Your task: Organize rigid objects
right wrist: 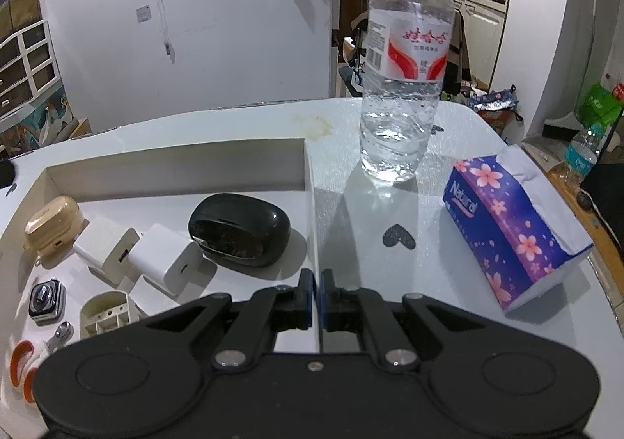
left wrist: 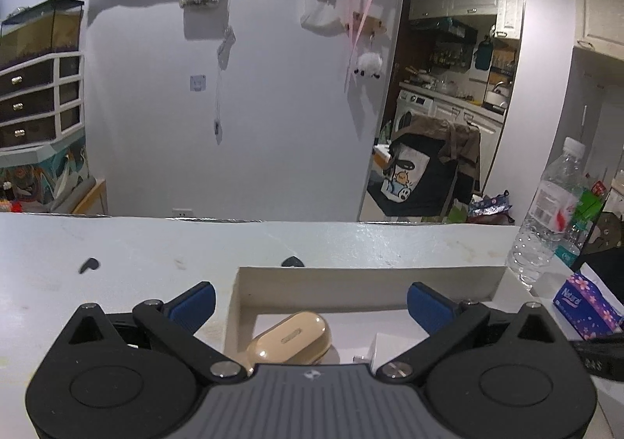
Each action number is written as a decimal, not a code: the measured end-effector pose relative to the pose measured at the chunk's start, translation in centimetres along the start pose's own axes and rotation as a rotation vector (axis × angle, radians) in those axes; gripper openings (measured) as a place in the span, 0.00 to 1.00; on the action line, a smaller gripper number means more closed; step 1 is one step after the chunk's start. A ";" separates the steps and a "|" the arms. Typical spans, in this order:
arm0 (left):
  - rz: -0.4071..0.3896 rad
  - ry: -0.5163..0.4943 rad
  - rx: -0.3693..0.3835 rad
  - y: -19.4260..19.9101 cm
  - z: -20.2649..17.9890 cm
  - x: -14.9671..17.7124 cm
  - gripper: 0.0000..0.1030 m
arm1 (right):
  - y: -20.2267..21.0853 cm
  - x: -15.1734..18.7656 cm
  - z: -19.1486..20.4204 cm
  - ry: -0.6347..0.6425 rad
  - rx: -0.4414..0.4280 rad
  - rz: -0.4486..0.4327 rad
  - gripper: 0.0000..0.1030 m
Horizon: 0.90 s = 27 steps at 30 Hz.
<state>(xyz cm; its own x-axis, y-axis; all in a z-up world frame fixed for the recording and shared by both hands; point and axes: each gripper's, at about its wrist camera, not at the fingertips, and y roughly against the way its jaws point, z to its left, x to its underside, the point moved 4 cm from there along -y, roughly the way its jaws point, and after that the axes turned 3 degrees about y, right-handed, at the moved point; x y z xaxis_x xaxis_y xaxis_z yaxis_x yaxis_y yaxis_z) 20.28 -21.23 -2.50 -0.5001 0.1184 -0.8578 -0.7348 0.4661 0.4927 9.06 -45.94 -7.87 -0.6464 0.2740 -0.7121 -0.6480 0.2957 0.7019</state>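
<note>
A shallow white box (right wrist: 175, 162) lies on the table and holds a beige earbud case (right wrist: 52, 224), two white chargers (right wrist: 167, 257), a black mouse (right wrist: 240, 230), a watch body (right wrist: 45, 300) and small parts. My left gripper (left wrist: 310, 306) is open and empty, above the box's left part (left wrist: 351, 277), with the beige case (left wrist: 292, 337) just below it. My right gripper (right wrist: 315, 296) is shut on the box's right wall, near its front corner.
A water bottle (right wrist: 401, 60) stands right of the box, with a purple tissue pack (right wrist: 511, 228) beyond it. Both show at the right in the left wrist view: bottle (left wrist: 546, 220), pack (left wrist: 589, 306). The table's far edge (left wrist: 234, 220) is close.
</note>
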 end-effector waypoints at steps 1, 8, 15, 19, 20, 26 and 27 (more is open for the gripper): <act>-0.007 -0.004 -0.001 0.6 0.3 0.1 1.00 | -0.1 -0.1 0.3 0.008 -0.004 -0.003 0.04; -0.041 -0.016 -0.022 4.2 2.4 1.3 1.00 | -0.3 -0.3 3.4 0.040 -0.097 -0.028 0.04; -0.069 -0.032 -0.050 7.6 3.7 2.2 1.00 | 0.3 -0.5 5.3 0.039 -0.163 -0.019 0.10; -0.099 -0.009 -0.046 10.2 4.2 2.0 1.00 | 3.2 -0.8 6.0 0.055 -0.163 -0.051 0.20; -0.110 -0.010 -0.047 10.9 4.2 2.0 1.00 | 4.3 -0.9 6.3 0.058 -0.187 -0.070 0.20; -0.146 -0.033 -0.069 14.5 3.8 1.5 1.00 | 10.8 -0.2 8.9 0.105 -0.214 -0.161 0.33; -0.153 -0.043 -0.066 15.1 3.5 1.6 1.00 | 11.7 0.2 9.3 0.112 -0.217 -0.168 0.36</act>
<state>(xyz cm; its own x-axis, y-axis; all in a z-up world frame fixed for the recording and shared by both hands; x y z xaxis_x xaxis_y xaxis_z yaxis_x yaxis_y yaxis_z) 10.00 -10.90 3.07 -0.3610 0.0884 -0.9283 -0.8302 0.4229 0.3632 5.16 -33.91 0.08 -0.5552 0.1318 -0.8212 -0.8130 0.1223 0.5693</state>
